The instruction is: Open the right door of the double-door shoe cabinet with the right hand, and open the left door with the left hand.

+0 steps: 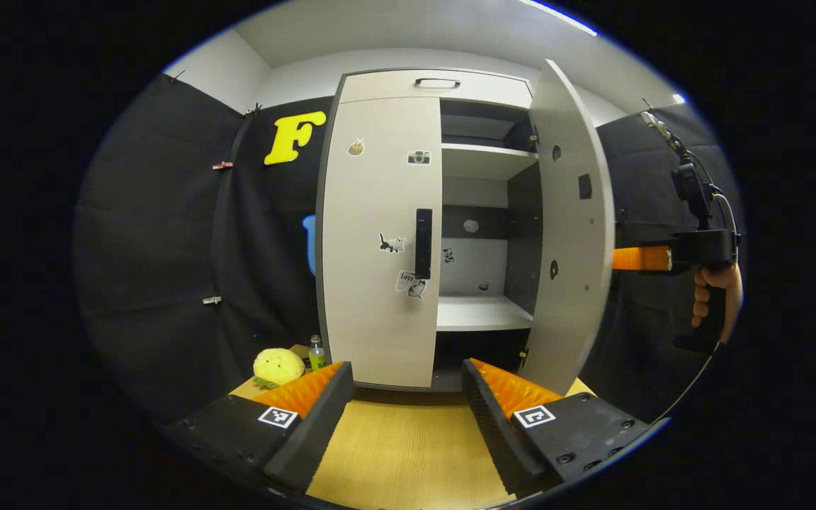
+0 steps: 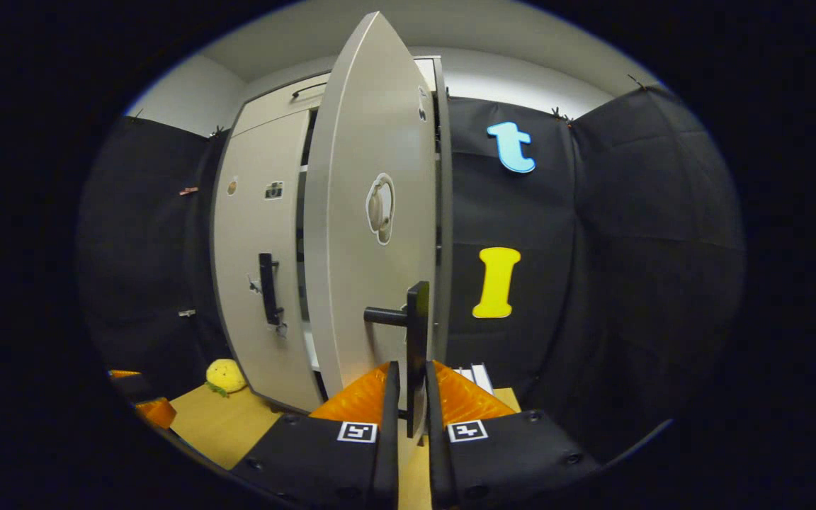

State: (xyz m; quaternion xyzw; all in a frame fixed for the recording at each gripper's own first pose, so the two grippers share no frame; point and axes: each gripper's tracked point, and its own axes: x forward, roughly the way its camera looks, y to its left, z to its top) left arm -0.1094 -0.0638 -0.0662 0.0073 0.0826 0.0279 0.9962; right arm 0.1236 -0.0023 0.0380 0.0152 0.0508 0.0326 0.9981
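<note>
one shoe cabinet [image 1: 387, 234], two doors; two handles; one plush toy [image 1: 278, 366], one bottle [image 1: 316, 353]

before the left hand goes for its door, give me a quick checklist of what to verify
1. Right door swung open: ok.
2. Right tool shut on the right door handle: ok, a finger sits on each side of the bar.
3. Left door awaiting opening: ok, it is closed.
4. Left tool open, ready to grasp: ok.
5. Left tool lined up with the left door handle: not ok, the handle sits well above the fingers.
6. Path clear of the plush toy and bottle: ok, both stand left of the cabinet.
</note>
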